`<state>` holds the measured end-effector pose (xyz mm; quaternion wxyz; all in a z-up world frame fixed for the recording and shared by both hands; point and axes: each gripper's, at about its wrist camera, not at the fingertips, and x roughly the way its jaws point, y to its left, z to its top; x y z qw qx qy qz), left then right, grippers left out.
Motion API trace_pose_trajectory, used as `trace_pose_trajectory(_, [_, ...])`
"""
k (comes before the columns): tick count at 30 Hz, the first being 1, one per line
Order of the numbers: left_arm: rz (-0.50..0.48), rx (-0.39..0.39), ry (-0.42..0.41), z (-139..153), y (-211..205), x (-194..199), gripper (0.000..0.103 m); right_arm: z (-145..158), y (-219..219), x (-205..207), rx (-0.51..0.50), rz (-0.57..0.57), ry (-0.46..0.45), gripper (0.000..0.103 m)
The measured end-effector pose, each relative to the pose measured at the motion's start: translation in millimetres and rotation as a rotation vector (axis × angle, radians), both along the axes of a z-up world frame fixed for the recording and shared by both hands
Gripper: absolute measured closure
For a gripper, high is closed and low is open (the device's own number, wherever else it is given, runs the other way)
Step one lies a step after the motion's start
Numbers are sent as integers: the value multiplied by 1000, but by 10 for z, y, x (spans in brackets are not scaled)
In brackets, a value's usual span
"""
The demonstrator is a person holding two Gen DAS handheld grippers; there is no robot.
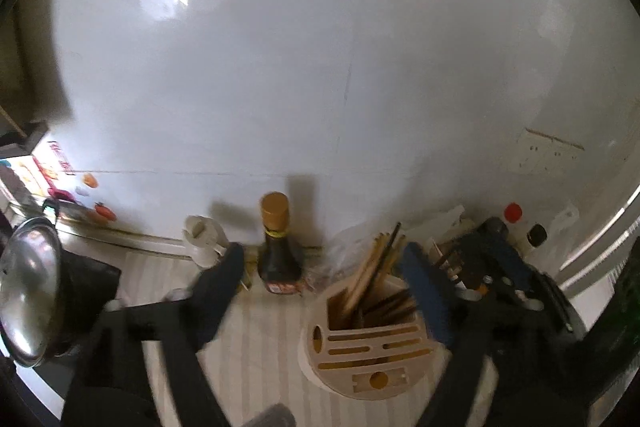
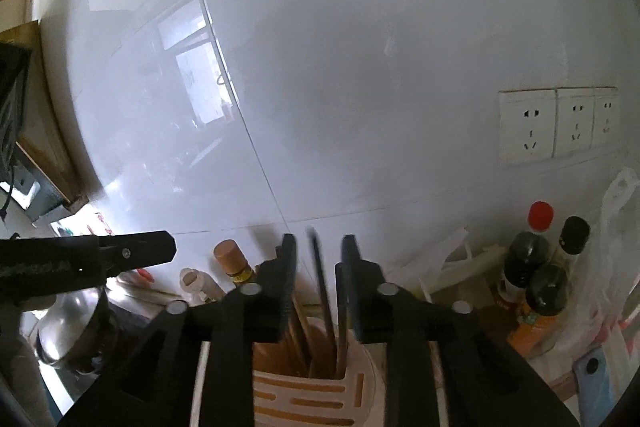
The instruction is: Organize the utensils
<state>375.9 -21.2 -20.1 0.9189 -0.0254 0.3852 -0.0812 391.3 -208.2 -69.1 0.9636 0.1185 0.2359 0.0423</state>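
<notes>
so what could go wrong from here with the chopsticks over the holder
1. The dark chopstick stands between the right gripper's spread fingers, apparently loose, so it may tip out of the holder.
2. The soy sauce bottle stands just behind the holder, between the left gripper's fingers; a forward push might knock it over.
3. Both grippers crowd the holder and could collide.

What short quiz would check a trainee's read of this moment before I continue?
1. True or false: a dark chopstick stands between the open fingers of the right gripper.
2. What fills the open compartment of the utensil holder? A) chopsticks B) forks C) whisks
3. What colour is the cap on the dark sauce bottle behind the holder?

Key: 1 true; 2 A; 3 yellow-brown.
</notes>
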Motion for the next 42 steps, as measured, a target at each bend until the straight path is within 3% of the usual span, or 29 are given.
trace_pose_trajectory(2, [20, 16, -5, -2, 47, -51, 18, 47, -37, -60, 13, -1, -5, 67])
trace_pose_trajectory(4, [36, 24, -9, -32, 95, -115, 4, 100, -81, -149, 13, -17, 1, 58])
trace_pose_trajectory(9, [77, 75, -34, -191, 202, -358, 0, 110, -130, -383, -75, -105, 61, 9])
trace_pose_trajectory(11, [85, 92, -24, -293, 218, -448, 0, 49, -128, -467, -114, -135, 103, 3])
trace_pose_trajectory(20, [52, 92, -13, -448, 229, -832, 0, -106, 6, -833, -240, -206, 219, 0])
trace_pose_trajectory(31, [60, 101, -94, -176, 237, -1507, 0, 263, -2, -1495, -284, -271, 166, 0])
trace_pose_trajectory(42, [112, 97, -164, 206, 247, -2640, 0, 749, 103, -2515, -293, -256, 111, 0])
